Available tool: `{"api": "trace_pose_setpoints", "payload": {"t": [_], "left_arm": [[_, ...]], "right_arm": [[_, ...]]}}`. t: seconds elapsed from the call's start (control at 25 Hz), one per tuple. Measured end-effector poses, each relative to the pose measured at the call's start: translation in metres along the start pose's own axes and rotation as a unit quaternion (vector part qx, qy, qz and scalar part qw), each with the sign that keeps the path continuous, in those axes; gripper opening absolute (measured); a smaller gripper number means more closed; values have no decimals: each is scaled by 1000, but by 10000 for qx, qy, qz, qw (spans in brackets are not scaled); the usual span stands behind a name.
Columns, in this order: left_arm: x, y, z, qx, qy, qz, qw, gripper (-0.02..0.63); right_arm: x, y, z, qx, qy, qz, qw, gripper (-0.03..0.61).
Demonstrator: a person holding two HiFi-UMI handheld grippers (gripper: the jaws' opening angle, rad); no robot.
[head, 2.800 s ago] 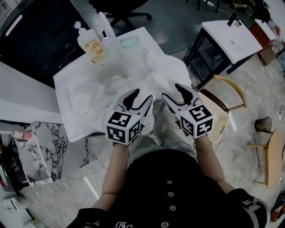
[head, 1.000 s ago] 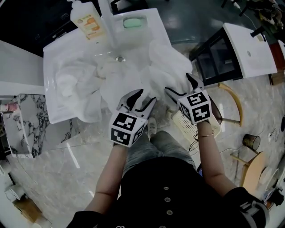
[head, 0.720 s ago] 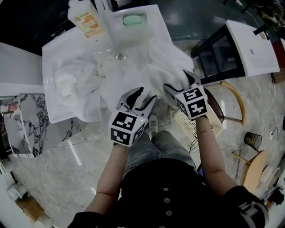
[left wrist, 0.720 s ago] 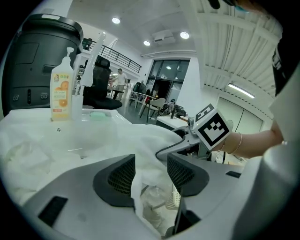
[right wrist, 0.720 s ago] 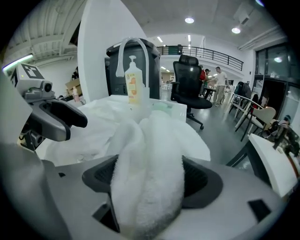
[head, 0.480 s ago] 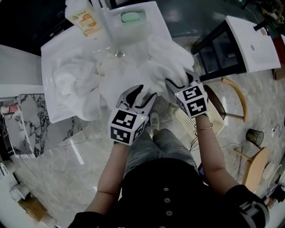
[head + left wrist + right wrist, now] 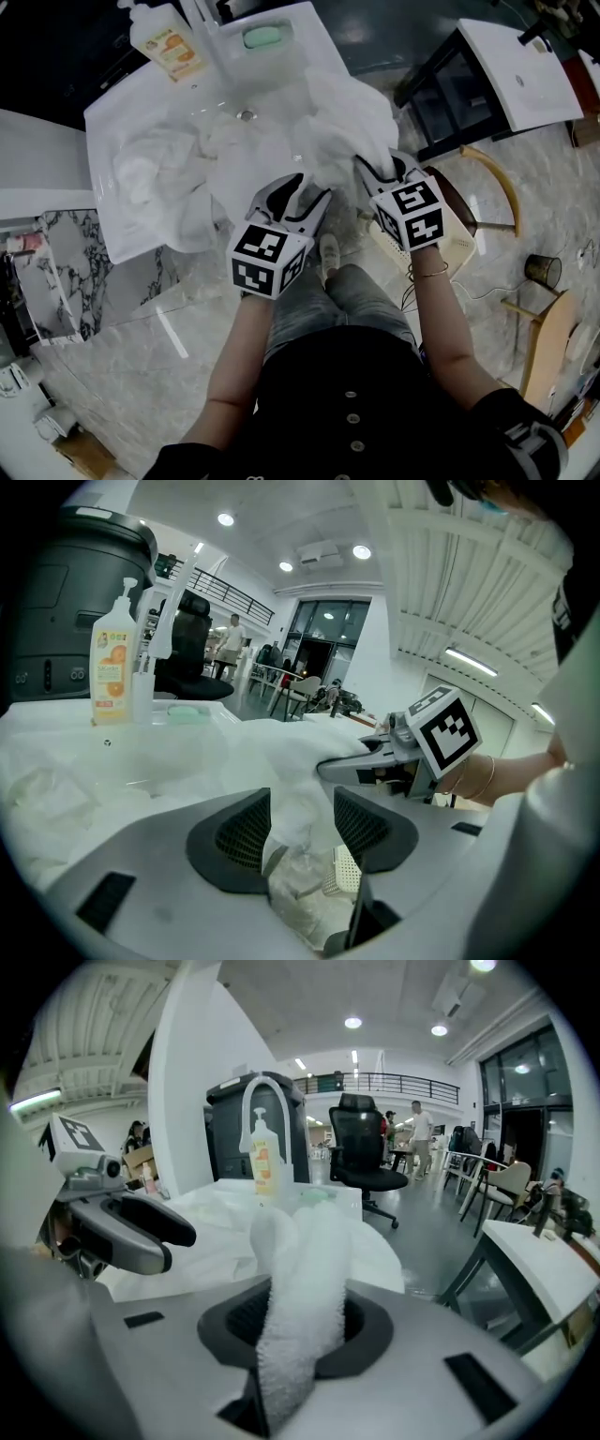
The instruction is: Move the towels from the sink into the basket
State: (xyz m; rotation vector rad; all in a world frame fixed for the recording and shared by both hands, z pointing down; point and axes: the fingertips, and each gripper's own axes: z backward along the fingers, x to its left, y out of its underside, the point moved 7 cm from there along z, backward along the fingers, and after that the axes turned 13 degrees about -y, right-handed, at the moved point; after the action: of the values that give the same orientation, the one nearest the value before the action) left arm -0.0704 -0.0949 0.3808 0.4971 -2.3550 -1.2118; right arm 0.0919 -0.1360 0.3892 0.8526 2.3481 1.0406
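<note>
Towels (image 7: pixel 178 169) fill the sink (image 7: pixel 103 122); one towel (image 7: pixel 352 117) hangs off its right side, pinched tight by the right gripper (image 7: pixel 380 167), with the left gripper (image 7: pixel 307 187) jaws a little apart around it, so next it likely needs lifting right, over the basket (image 7: pixel 461 236).

Floor: grey marbled stone floor (image 7: pixel 122 375) under my feet.
To my right: white-topped table on a black frame (image 7: pixel 516 56).
Ahead: black swivel office chair (image 7: pixel 366 1162), tall dark glass doors (image 7: pixel 319 658).
Light: round ceiling lamps (image 7: pixel 352 1023), lit.
</note>
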Motion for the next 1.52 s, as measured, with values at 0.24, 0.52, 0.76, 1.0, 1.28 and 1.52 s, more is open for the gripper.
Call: {"api": "trace_pose_setpoints", "payload": {"t": [0.24,0.52,0.76,1.0,1.28,1.52], "left_arm": [[-14,-13,6,-156,270,-242,9992,192],[-35,-36,3,-360,711,-620,9949,192],[-55,-55,-6,-496,1117,-880,9886,192],[-82,-73,-21,-622,1554,-1195,9786,192],[-129,-91,-36,-767,2193,-1522,9606,192],[-166,-99,-43,-827,2638,-1699,9459,190]], "right_arm": [[4,-13,45,-483,337,-123,9982,86],[4,-27,101,-973,990,-129,9902,86],[0,-31,143,-1257,1553,-169,9797,85],[4,-31,191,-1463,2156,-107,9654,84],[7,-27,253,-1729,2940,-156,9399,84],[14,-3,293,-1618,3500,-359,9220,85]]}}
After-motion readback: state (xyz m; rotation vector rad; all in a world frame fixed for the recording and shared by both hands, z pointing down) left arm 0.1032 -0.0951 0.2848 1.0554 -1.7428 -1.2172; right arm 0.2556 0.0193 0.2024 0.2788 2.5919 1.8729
